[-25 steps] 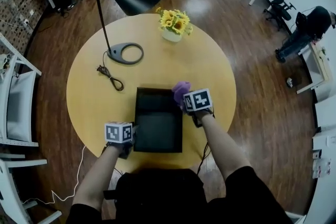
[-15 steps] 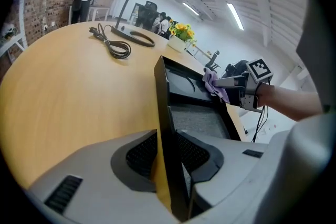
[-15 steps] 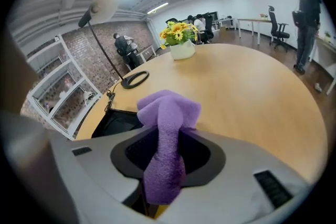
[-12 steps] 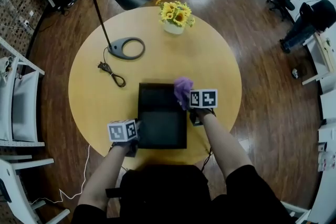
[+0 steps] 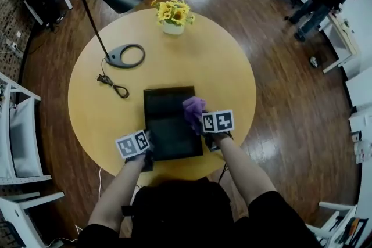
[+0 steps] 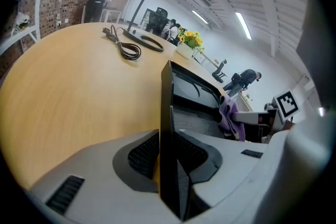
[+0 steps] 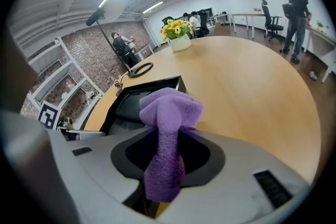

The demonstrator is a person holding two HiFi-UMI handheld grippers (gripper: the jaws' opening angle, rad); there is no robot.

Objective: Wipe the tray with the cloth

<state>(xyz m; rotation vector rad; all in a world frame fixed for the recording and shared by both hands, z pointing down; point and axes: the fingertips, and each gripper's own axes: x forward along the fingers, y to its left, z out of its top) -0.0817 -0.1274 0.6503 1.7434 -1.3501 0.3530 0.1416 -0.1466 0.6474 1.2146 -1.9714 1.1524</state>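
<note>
Between the left gripper's [image 6: 167, 150] pads stands the thin black wall of the tray [image 6: 167, 93]. The jaws have just been closing, and both pads now look pressed against that wall at the tray's near left corner, so this hand seems to be pinning the tray down. The right gripper's [image 7: 167, 161] jaws are clamped on the lower end of the purple cloth [image 7: 169, 113], whose bunched free end sticks out ahead of the fingertips. In the head view the cloth [image 5: 193, 110] sits at the tray's [image 5: 165, 128] right wall, about halfway along it and just inside, with the bare floor of the tray lying to its left. Whether the cloth touches that floor I cannot tell. The tray lies near the table's [image 5: 221, 61] near edge, its long axis running away from the person. The coming wipe therefore probably turns on carrying the cloth leftward and along that axis. The right gripper [image 5: 201, 124] is the nearer one to the unwiped floor and points down and inward across the right wall, its forearm coming in from the near right. The left gripper [image 5: 147, 153] points down at the corner from the near left.
</note>
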